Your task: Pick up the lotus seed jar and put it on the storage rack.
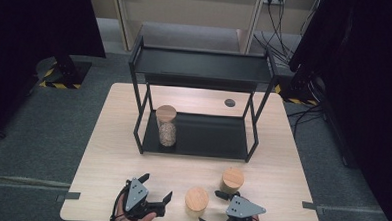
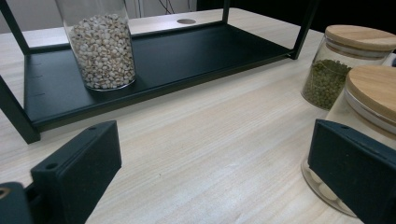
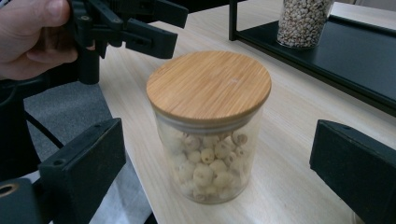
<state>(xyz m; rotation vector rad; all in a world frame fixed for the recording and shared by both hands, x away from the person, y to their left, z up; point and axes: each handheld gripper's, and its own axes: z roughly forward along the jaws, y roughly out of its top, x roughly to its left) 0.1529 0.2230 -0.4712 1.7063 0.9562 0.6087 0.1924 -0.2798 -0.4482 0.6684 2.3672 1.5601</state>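
On the wooden worktop [image 1: 107,151] I count three glass jars, each with a round wooden lid, one black rack with two shelves, and two tools.

Going from the left in the high view, first comes the left tool [image 1: 156,191], held in a hand [image 1: 138,219] at the near edge of the worktop. Its two jaws are spread apart and nothing is between them. In the left gripper view the bare wood lies between the jaws.

Behind it stands the black rack [image 1: 140,100]. On the left part of its lower shelf [image 1: 208,136] is one tall jar of pale grains [image 1: 167,127], standing upright. The upper shelf [image 1: 201,65] carries nothing.

Next, near the front edge and about in the middle, stands the short jar of round whitish seeds [image 1: 196,200]. It is upright on the worktop, between the two tools and just beside the left one. In the right gripper view this jar [image 3: 209,135] stands ahead of the right tool's jaws, not touched by either.

To the right and a little farther back is the jar of green beans [image 1: 232,179], also upright and close to the whitish one; the green content shows in the left gripper view [image 2: 327,81].

Last is the right tool [image 1: 212,207], at the near edge below the green bean jar. Its jaws are wide apart and hold nothing.
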